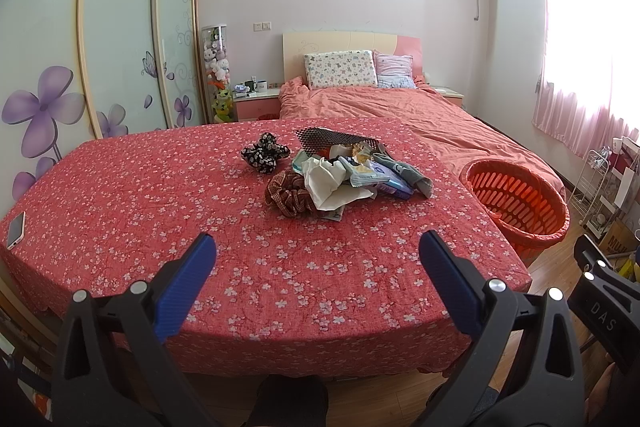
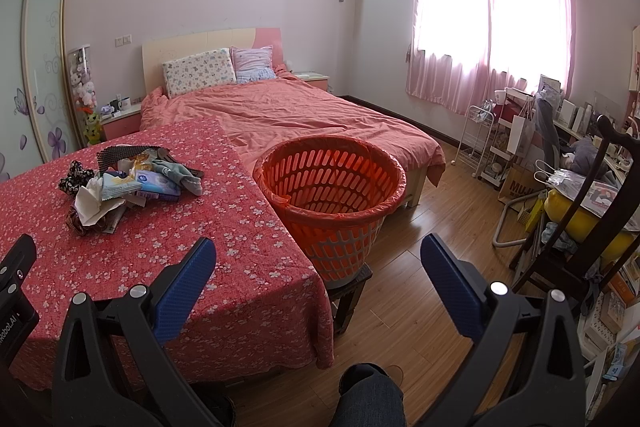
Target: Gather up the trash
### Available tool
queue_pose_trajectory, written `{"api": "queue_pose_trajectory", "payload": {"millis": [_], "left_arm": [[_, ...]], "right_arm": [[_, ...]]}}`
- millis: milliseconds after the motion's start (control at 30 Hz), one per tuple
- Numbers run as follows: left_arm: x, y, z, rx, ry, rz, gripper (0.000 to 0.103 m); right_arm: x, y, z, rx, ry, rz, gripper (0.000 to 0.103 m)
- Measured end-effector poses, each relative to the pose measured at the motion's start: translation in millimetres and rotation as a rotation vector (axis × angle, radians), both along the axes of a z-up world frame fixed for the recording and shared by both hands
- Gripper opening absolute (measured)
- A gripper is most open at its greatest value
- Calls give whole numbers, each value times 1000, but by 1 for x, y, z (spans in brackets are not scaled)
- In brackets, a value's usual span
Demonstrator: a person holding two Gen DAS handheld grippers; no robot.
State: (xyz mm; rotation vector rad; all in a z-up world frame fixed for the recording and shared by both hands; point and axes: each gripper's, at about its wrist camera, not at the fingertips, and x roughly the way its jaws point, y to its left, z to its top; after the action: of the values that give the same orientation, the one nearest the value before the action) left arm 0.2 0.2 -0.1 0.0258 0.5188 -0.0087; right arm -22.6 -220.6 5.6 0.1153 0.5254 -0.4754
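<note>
A: What does the left camera see?

B: The left gripper with blue finger pads has its fingers wide apart. Nothing is between them. It hangs over the near edge of the table with the red cloth full of little white flowers.

A: Where is the trash?

B: A messy pile of white tissues, wrappers and a blue packet lies in the middle of the table, far from the fingers. A brown checked hair scrunchie touches the pile. A black flowery scrunchie sits just beside it. The round orange plastic basket with slots stands past the table's right edge. A white phone lies at the left edge.

A: And the right camera?

B: The right gripper is open wide too, holding nothing. It hangs over the table's corner and the brown wooden floor. The pile is up to the left on the table. The basket stands on a small dark stool, touching the table's side. The bed with the pink blanket is behind.
</note>
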Motion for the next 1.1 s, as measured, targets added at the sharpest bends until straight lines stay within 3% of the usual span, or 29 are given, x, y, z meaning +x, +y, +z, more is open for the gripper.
{"api": "queue_pose_trajectory", "payload": {"millis": [500, 700, 1100], "left_arm": [[3, 1, -2, 1, 10, 9, 99], [25, 14, -12, -9, 31, 51, 99], [104, 89, -34, -19, 118, 214, 99]], "right_arm": [[3, -1, 0, 2, -2, 9, 101], [24, 1, -8, 26, 4, 69, 101], [99, 3, -23, 124, 78, 223, 100]]}}
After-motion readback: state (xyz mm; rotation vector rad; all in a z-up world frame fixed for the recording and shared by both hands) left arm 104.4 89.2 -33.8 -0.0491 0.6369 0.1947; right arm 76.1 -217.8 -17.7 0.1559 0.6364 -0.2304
